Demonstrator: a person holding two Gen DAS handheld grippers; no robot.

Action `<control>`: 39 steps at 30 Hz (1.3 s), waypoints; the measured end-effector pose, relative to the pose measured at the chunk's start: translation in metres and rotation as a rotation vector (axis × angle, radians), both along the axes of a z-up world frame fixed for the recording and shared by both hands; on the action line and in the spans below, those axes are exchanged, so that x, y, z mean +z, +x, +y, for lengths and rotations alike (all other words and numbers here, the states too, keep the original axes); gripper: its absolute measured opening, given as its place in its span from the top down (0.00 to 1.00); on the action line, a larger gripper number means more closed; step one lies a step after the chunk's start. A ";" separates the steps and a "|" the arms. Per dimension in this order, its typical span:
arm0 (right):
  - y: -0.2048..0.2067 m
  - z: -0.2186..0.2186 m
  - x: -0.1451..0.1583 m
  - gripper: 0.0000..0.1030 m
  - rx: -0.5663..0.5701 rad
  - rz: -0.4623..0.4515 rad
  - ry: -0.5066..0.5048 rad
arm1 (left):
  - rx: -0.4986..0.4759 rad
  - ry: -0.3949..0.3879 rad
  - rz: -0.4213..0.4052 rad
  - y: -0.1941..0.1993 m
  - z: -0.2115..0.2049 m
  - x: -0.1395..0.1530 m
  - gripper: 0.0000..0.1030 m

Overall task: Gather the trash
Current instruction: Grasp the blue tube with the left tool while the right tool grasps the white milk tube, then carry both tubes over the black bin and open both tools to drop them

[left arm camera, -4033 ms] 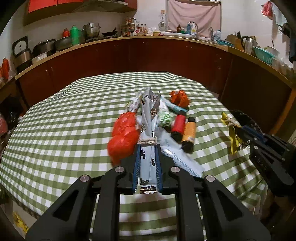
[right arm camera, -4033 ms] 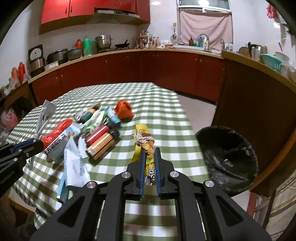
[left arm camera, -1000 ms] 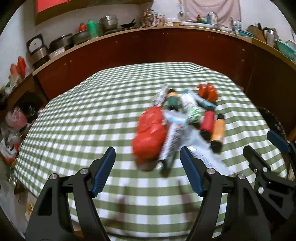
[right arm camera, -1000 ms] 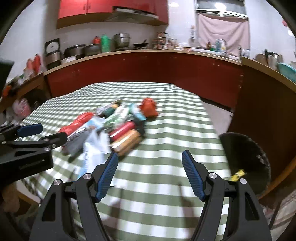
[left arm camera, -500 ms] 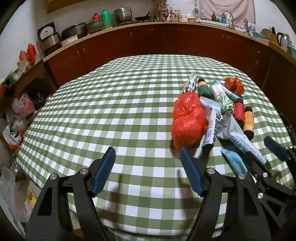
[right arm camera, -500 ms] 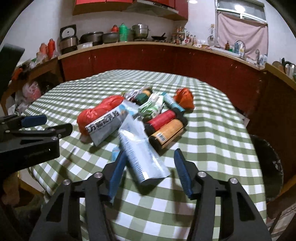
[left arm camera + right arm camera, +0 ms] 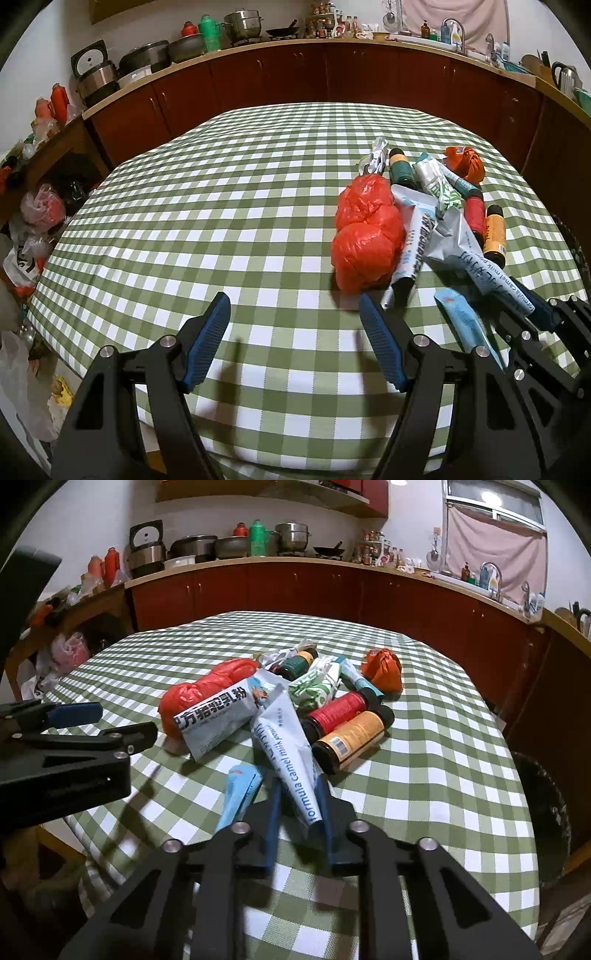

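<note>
A pile of trash lies on the green checked table (image 7: 221, 229): a red plastic bag (image 7: 365, 236), a white camel milk powder pouch (image 7: 288, 753), a second printed pouch (image 7: 218, 720), a light blue wrapper (image 7: 240, 794), red (image 7: 340, 710) and orange (image 7: 351, 738) bottles, a green bottle (image 7: 299, 664) and an orange knotted bag (image 7: 382, 668). My right gripper (image 7: 297, 805) has its jaws closing around the near end of the white pouch, which lies on the table. My left gripper (image 7: 295, 332) is open and empty, just left of the red bag.
A black-lined trash bin (image 7: 543, 805) stands below the table's right edge. Red cabinets and a counter with pots (image 7: 236, 546) run behind the table. Plastic bags (image 7: 40, 210) lie on the floor at the left.
Both grippers dropped their earlier pieces and came back to the pile. My right gripper moved in and narrowed its jaws around the white pouch. My left gripper stayed open and shifted a little.
</note>
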State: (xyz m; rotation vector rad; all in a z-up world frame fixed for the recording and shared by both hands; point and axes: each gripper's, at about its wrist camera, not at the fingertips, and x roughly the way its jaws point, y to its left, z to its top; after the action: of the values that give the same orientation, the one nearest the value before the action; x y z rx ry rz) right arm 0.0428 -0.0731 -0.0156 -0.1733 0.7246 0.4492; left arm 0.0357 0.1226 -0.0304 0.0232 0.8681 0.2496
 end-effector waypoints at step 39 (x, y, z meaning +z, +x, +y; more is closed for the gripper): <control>-0.019 -0.118 0.028 0.92 -0.239 -0.052 0.083 | -0.177 -0.054 0.065 -0.010 -0.099 -0.018 0.90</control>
State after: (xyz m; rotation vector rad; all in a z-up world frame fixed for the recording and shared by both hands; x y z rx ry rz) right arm 0.0233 -0.1913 0.0124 -0.0197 0.6653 0.2446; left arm 0.0254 0.0238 -0.0479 0.0575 0.9311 0.0594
